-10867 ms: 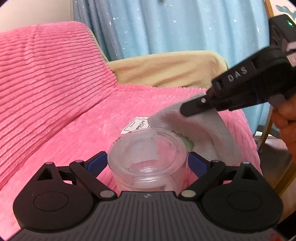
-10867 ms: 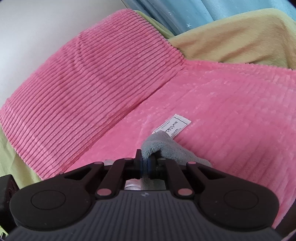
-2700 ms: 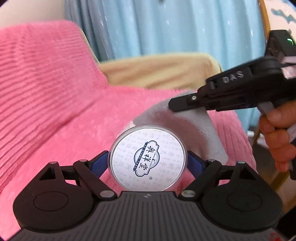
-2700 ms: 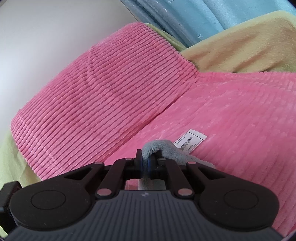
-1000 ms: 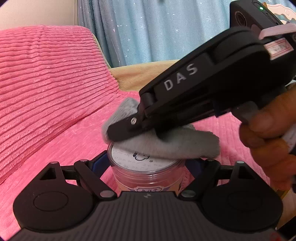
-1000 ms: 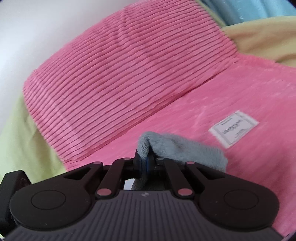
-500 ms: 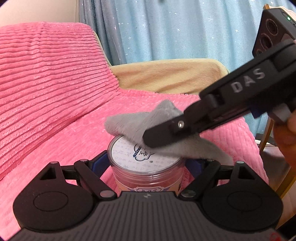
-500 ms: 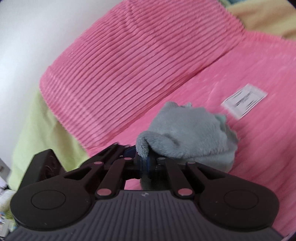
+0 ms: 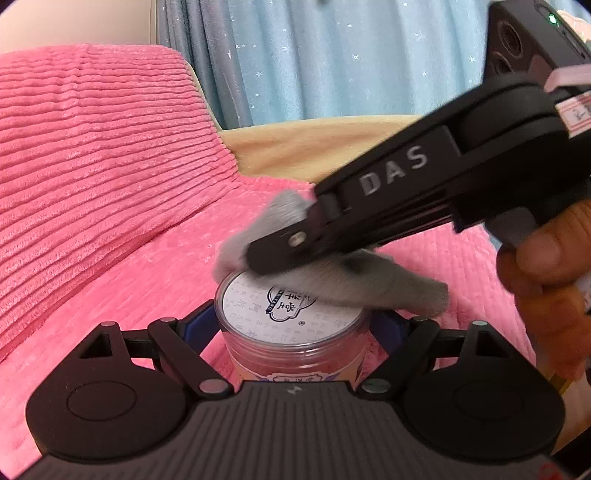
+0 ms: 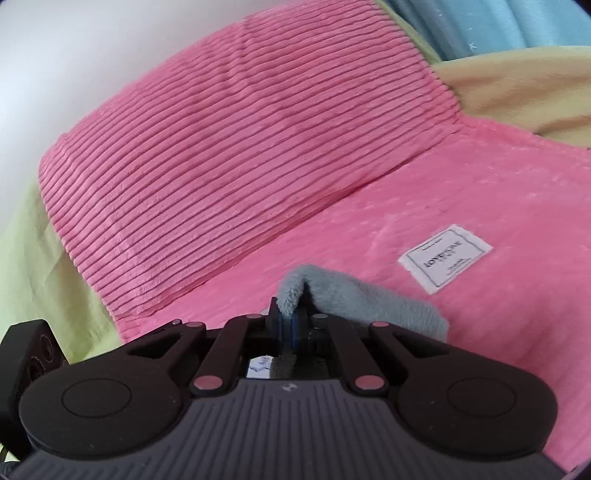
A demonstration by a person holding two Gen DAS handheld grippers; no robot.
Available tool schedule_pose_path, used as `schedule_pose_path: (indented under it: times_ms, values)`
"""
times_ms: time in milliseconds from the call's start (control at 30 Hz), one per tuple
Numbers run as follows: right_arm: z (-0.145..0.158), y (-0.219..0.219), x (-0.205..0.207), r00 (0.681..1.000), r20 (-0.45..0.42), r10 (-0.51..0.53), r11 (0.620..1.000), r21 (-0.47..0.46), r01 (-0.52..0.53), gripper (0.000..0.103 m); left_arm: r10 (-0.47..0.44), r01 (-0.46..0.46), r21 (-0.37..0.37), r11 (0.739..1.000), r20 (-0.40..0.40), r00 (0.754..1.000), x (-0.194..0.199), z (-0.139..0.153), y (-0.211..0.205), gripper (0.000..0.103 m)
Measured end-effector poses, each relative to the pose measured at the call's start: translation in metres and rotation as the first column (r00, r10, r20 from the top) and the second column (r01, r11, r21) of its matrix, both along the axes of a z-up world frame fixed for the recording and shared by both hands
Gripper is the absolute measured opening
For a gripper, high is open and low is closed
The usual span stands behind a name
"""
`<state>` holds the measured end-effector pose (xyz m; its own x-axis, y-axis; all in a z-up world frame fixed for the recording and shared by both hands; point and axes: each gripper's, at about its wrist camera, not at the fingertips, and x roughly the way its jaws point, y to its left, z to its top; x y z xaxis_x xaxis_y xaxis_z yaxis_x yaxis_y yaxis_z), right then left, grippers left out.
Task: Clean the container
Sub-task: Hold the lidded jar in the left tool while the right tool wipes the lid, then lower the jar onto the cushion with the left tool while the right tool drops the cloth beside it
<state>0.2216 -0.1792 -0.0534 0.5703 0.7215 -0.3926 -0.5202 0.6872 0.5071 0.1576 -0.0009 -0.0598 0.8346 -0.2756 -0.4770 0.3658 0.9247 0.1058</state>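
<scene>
The grey cloth [image 9: 373, 284], pinched in the right gripper [image 10: 291, 325], hides part of the lid; the container [image 9: 291, 332], upright, sits clamped in the left gripper [image 9: 295, 332].

The right gripper [image 10: 290, 325] is pinched tight on a fold of grey cloth [image 10: 354, 299], which spills forward and to the right over a pink blanket [image 10: 498, 206]. A white label [image 10: 445, 264] lies on the blanket just beyond the cloth. Behind rises a ribbed pink cushion [image 10: 240, 129], with blue curtain [image 10: 498, 22] at the top right.
</scene>
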Motion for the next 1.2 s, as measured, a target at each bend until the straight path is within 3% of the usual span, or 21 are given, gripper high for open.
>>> schedule_pose_path:
  times_ms: [100, 233, 367, 467, 633, 700, 733, 800, 867, 967, 1200]
  values:
    - [0.004, -0.012, -0.007, 0.998, 0.053, -0.031, 0.997, -0.069, 0.035, 0.003, 0.008, -0.008, -0.007, 1.0, 0.005, 1.0, 0.0, 0.002, 0.004, 0.085]
    - [0.0, -0.03, -0.007, 0.996, 0.05, -0.075, 0.99, -0.112, 0.08, 0.003, 0.039, -0.039, -0.019, 0.999, 0.008, 0.999, 0.002, 0.004, 0.01, 0.085]
    - [-0.001, -0.041, -0.006, 0.985, 0.082, -0.153, 0.96, -0.223, 0.168, 0.003, 0.063, -0.063, -0.016, 0.998, 0.009, 0.998, 0.004, 0.004, 0.014, 0.085]
    - [0.007, -0.04, -0.019, 0.959, 0.202, -0.201, 0.91, -0.323, 0.258, 0.003, 0.081, -0.081, -0.013, 0.997, 0.012, 0.997, 0.006, 0.004, 0.016, 0.085]
    - [0.025, -0.028, -0.046, 0.861, 0.464, -0.209, 0.792, -0.436, 0.427, 0.003, 0.098, -0.098, -0.013, 0.995, 0.011, 0.995, 0.009, 0.004, 0.019, 0.086]
    - [0.022, -0.022, -0.048, 0.877, 0.454, -0.158, 0.798, -0.464, 0.384, 0.003, 0.1, -0.1, -0.011, 0.995, 0.012, 0.995, 0.008, 0.004, 0.02, 0.086]
    - [0.017, -0.019, -0.047, 0.904, 0.411, -0.119, 0.821, -0.471, 0.322, 0.003, 0.1, -0.1, -0.011, 0.995, 0.012, 0.995, 0.006, 0.004, 0.02, 0.086]
    - [0.004, -0.01, -0.042, 0.958, 0.286, -0.033, 0.865, -0.471, 0.17, 0.003, 0.1, -0.1, -0.011, 0.995, 0.011, 0.995, 0.006, 0.003, 0.02, 0.086]
    - [-0.012, -0.001, -0.036, 0.987, 0.159, 0.033, 0.878, -0.476, 0.048, 0.003, 0.1, -0.1, -0.011, 0.995, 0.009, 0.995, 0.007, 0.003, 0.021, 0.086]
    - [-0.026, 0.004, -0.031, 0.992, 0.101, 0.081, 0.88, -0.474, -0.024, 0.003, 0.105, -0.105, -0.011, 0.994, 0.008, 0.994, 0.005, 0.003, 0.023, 0.086]
    - [-0.038, 0.011, -0.031, 0.991, 0.086, 0.101, 0.854, -0.518, -0.042, 0.003, 0.105, -0.105, -0.006, 0.994, 0.005, 0.994, 0.005, 0.003, 0.024, 0.086]
